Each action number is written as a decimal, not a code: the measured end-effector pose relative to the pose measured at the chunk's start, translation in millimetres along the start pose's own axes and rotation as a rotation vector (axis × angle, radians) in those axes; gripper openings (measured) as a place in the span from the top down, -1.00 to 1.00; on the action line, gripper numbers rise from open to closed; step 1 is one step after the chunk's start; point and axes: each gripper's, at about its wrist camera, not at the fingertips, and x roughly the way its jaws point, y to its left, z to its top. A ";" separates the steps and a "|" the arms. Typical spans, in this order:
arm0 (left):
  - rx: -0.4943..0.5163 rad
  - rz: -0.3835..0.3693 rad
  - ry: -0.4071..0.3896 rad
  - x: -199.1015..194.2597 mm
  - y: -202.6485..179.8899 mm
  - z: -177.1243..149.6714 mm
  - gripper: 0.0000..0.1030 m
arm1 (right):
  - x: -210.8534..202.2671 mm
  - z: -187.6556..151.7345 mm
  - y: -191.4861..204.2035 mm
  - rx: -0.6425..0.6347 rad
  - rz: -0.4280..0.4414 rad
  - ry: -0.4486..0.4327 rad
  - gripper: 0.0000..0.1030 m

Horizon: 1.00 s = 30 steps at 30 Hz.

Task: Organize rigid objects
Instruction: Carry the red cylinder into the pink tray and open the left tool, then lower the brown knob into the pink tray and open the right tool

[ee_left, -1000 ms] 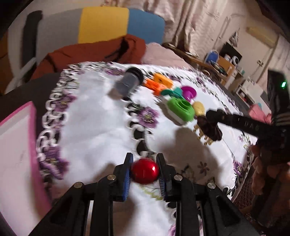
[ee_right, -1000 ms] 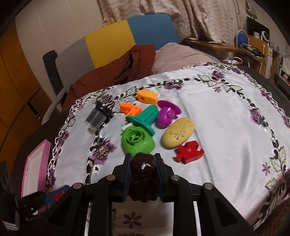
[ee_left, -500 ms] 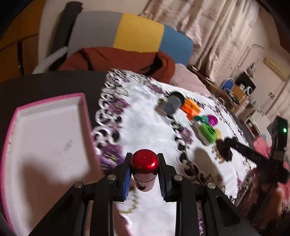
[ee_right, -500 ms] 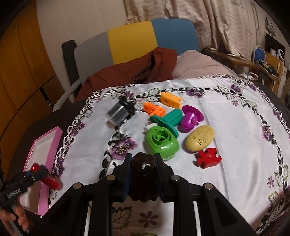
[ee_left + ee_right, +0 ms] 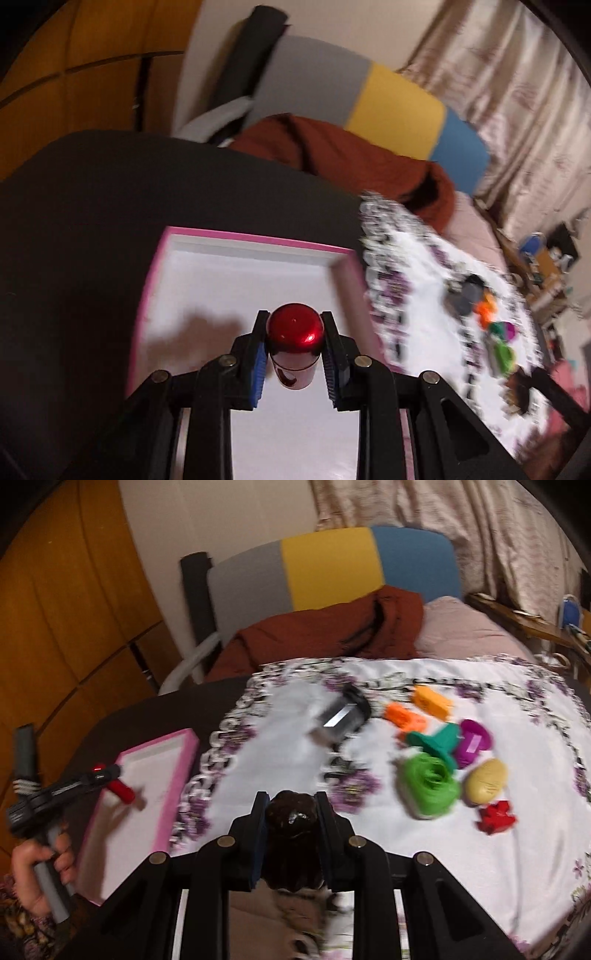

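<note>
My left gripper [image 5: 294, 343] is shut on a shiny red cylinder with a domed cap [image 5: 294, 334] and holds it above the white floor of the pink-rimmed tray [image 5: 258, 243]. The right wrist view shows that gripper [image 5: 107, 775], the red cylinder [image 5: 122, 791] and the tray [image 5: 177, 771] at the left. My right gripper [image 5: 290, 825] is shut on a dark brown ridged object [image 5: 291, 819] above the near edge of the floral tablecloth [image 5: 280, 746].
On the cloth lie a grey-black cylinder [image 5: 341, 716], two orange pieces [image 5: 406, 716], a teal piece [image 5: 439, 740], a purple piece [image 5: 472, 744], a green round piece [image 5: 428, 786], a yellow oval [image 5: 485, 781] and a red puzzle piece [image 5: 496, 816]. A chair with a brown garment [image 5: 332, 631] stands behind.
My left gripper has carried the red cylinder left from the tablecloth to over the pink tray. My right gripper has swung left, still holding the brown object.
</note>
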 end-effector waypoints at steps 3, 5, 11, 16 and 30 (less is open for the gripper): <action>-0.022 0.070 0.032 16.5 19.8 7.7 0.49 | 9.1 1.6 22.2 -0.014 0.055 0.017 0.55; -0.050 0.091 0.048 24.9 31.3 13.4 0.47 | 13.9 1.1 35.5 -0.035 0.073 0.024 0.55; -0.076 0.139 0.011 23.1 42.1 25.2 -0.40 | 28.4 1.0 73.8 -0.095 0.121 0.048 0.55; -0.072 0.129 -0.073 -0.8 41.3 27.4 -0.56 | 39.7 0.6 93.5 -0.118 0.155 0.069 0.55; 0.000 0.250 -0.080 -42.9 23.3 -41.2 -0.84 | 107.5 21.7 148.4 -0.201 0.230 0.209 0.55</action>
